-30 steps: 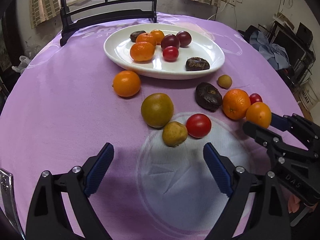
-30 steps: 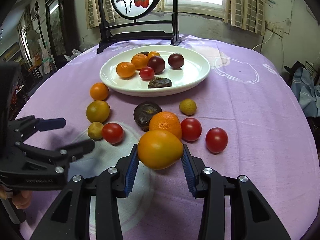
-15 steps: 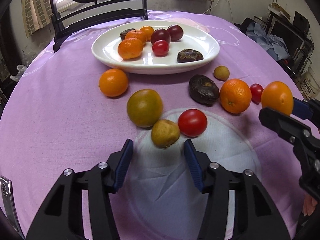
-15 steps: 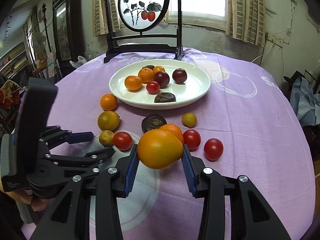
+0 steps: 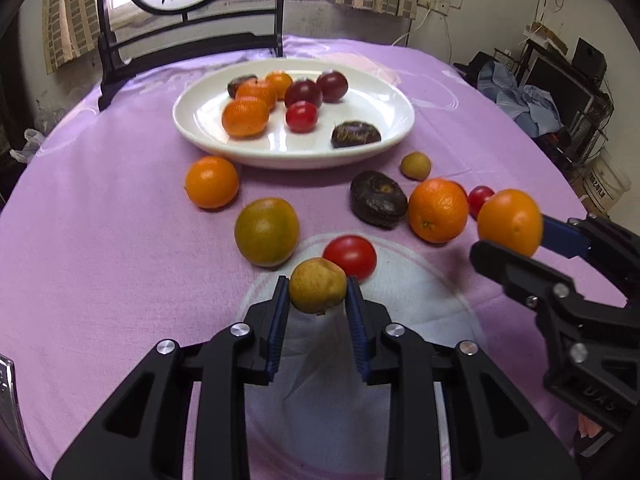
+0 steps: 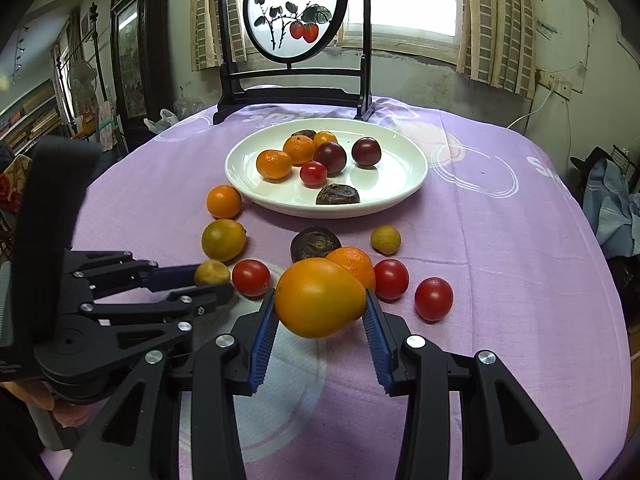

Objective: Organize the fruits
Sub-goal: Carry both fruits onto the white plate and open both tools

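Your left gripper [image 5: 318,300] is clamped on a small yellow-brown fruit [image 5: 317,285], both blue pads pressed against its sides, low in the centre of the left wrist view. Just behind it a red tomato [image 5: 351,256] lies on the purple tablecloth [image 5: 100,264], touching or nearly touching the held fruit; you cannot tell which from here. A greenish-yellow citrus [image 5: 266,231] sits to the upper left of the tomato.

Your right gripper [image 6: 320,312] grips a large orange fruit [image 6: 320,298] between its pads, at the lower centre of the right wrist view, lifted clear of the cloth. In the left wrist view the same fruit shows at the right edge.

The white plate [image 6: 400,184] stands in the upper middle of both views. It holds three orange citrus, two dark plums, one small red tomato and two dark wrinkled fruits, one of them near its front rim.

Loose on the cloth in front of the plate lie an orange mandarin [image 6: 223,201], a dark wrinkled fruit [image 6: 314,243], a small tan fruit [image 6: 385,239], an orange [image 6: 354,264] partly hidden behind your held fruit, and two more red tomatoes [image 6: 433,298] at right.
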Demonstrator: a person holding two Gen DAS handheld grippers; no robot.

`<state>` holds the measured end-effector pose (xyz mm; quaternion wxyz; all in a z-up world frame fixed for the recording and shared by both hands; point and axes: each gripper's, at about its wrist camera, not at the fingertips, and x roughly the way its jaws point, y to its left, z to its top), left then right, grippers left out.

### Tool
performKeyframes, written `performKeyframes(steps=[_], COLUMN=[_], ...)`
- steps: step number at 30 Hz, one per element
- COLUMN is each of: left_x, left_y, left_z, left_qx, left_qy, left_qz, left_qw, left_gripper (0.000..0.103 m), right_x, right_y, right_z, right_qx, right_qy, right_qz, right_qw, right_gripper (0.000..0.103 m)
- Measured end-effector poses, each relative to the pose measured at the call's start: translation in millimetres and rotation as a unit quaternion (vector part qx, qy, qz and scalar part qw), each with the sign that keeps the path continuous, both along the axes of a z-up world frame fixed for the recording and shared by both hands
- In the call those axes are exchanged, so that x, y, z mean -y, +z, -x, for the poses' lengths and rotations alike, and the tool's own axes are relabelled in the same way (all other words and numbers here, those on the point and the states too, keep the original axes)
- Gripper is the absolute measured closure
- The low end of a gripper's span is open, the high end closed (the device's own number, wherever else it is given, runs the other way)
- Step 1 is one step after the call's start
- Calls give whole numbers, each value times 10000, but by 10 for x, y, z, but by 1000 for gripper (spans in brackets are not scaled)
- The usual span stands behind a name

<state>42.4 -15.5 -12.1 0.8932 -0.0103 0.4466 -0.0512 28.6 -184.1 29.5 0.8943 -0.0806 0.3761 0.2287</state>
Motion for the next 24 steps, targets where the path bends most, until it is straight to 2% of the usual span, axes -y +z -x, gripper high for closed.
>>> performKeyframes(steps=[8, 12, 16, 19, 24], left_x=[-68, -153, -239, -261, -277], left_y=[148, 338, 524, 619, 557], left_z=[44, -6, -189, -402, -815], left_qx=[141, 268, 393, 494, 266], left_qy=[115, 175, 228, 268, 374], left_qz=[-28, -42, -144, -176, 38], left_qw=[9998, 9995, 9989, 9983, 9989], left_gripper=[75, 75, 75, 75, 75], right_x=[26, 76, 70, -38, -228], right_y=[44, 117, 300, 410, 412], right_z=[15, -59, -164, -358, -754], right_qx=[141, 152, 325, 466, 325], right_qy=[24, -130, -118, -16, 24], right_qz=[-208, -379, -519, -347, -233], right_qw=[9997, 9991, 9981, 9983, 9992], right_gripper=[60, 60, 60, 60, 60])
